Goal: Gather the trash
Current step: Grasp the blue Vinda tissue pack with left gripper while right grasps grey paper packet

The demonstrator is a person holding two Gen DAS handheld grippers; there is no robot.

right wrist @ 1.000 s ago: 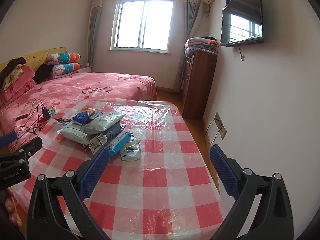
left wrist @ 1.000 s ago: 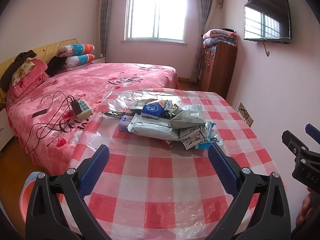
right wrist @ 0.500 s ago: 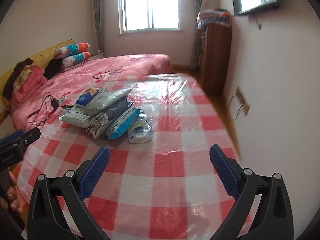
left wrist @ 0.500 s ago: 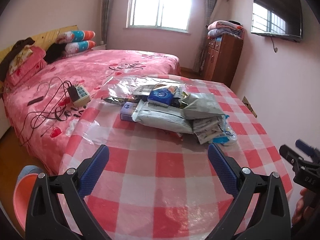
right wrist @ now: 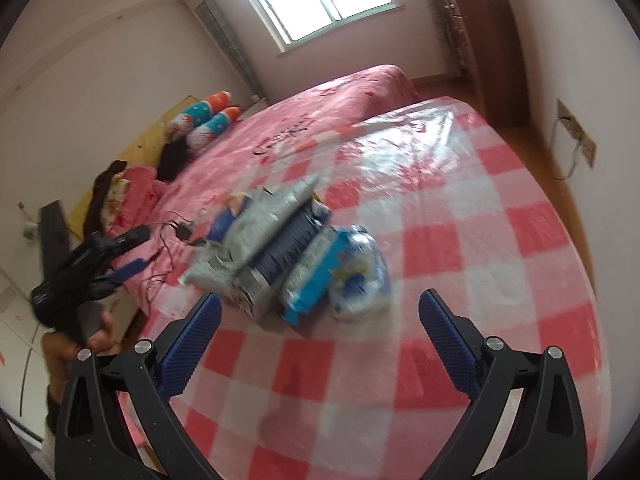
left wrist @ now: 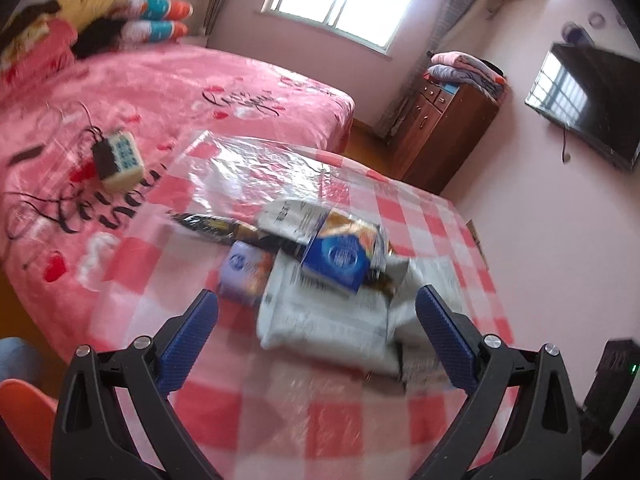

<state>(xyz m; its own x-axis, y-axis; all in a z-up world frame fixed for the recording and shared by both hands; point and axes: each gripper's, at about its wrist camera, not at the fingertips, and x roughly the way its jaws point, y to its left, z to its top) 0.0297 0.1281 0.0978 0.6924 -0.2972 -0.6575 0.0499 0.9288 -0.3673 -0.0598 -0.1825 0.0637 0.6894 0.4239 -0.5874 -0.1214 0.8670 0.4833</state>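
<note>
A heap of trash lies on the red-and-white checked table point(left wrist: 280, 432): a big white packet point(left wrist: 332, 316), a blue packet point(left wrist: 336, 260) on top, a small purple box point(left wrist: 244, 268) and a dark wrapper point(left wrist: 212, 226). My left gripper point(left wrist: 318, 320) is open, its jaws on either side of the white packet's near end. In the right wrist view the heap shows a grey packet point(right wrist: 268, 216), a blue-and-white packet point(right wrist: 316, 272) and a clear crumpled bag point(right wrist: 360, 276). My right gripper point(right wrist: 320, 324) is open and empty, just short of the heap. The left gripper point(right wrist: 120, 256) shows at the left.
A pink bed point(left wrist: 180, 92) adjoins the table's far side, with a power strip point(left wrist: 118, 158) and cables on it. A wooden cabinet point(left wrist: 444, 128) and a wall TV point(left wrist: 584, 100) stand at the right. An orange object point(left wrist: 24, 408) sits low at the left.
Both grippers have moved forward and tilted down toward the heap, which now looks much larger. Both views have rolled sideways. Both grippers stay open.
</note>
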